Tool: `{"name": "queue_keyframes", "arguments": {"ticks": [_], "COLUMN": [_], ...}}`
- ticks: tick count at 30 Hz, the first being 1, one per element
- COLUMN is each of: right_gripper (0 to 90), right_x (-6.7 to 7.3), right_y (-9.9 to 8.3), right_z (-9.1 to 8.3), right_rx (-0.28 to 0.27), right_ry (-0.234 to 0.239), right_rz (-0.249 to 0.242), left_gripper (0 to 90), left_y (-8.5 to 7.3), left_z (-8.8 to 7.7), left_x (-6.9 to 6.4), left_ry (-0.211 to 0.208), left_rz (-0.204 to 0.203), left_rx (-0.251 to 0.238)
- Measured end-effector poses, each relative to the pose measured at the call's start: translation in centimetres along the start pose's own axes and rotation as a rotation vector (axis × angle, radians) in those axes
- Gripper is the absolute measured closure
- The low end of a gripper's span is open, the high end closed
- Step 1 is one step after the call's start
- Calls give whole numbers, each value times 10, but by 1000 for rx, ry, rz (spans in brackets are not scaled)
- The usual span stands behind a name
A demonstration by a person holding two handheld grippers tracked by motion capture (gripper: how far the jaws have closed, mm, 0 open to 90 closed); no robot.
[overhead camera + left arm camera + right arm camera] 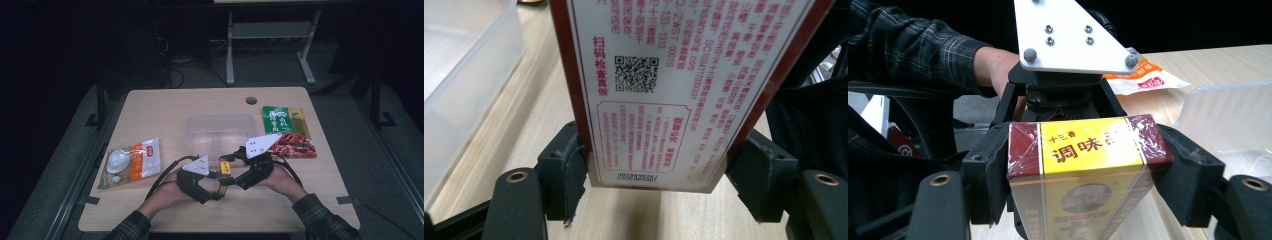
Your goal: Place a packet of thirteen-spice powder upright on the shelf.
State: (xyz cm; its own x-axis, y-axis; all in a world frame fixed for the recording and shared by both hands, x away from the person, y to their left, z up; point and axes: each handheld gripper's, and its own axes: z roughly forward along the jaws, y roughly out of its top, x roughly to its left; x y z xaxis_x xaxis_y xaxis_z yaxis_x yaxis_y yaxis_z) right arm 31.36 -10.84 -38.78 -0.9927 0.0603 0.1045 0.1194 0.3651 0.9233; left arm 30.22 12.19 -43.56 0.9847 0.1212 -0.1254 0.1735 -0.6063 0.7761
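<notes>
High view: at the table's six o'clock, the left gripper (216,194) and right gripper (231,156) clamp a red-and-yellow cellophane-wrapped seasoning box (225,172), clear plastic container (218,131) at twelve o'clock. Left gripper view: pads squeeze its white label side (659,85). Right gripper view: pads squeeze its yellow end (1087,150).

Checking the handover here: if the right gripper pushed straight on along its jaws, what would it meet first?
Probably the left gripper, straight ahead beyond the seasoning box that the right gripper already clamps.

We see a slim seasoning box (1083,165), film-wrapped, yellow front with dark red ends, white printed back, held between both tongs just above the counter (165,107).
</notes>
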Motion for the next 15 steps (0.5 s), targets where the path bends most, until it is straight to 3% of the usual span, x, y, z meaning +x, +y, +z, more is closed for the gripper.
{"name": "queue_keyframes", "arguments": {"ticks": [10,15], "right_gripper": [304,304], "right_x": [-2,-3], "right_y": [1,1], "right_z": [-1,-3], "right_rx": [21,33], "right_ry": [-17,-25], "right_rz": [4,3], "left_gripper": [236,211], "left_y": [-11,-27], "left_z": [-7,-21], "left_x": [-1,-4], "left_ry": [61,118], "left_rz": [-40,-69], "left_rx": [52,99]}}
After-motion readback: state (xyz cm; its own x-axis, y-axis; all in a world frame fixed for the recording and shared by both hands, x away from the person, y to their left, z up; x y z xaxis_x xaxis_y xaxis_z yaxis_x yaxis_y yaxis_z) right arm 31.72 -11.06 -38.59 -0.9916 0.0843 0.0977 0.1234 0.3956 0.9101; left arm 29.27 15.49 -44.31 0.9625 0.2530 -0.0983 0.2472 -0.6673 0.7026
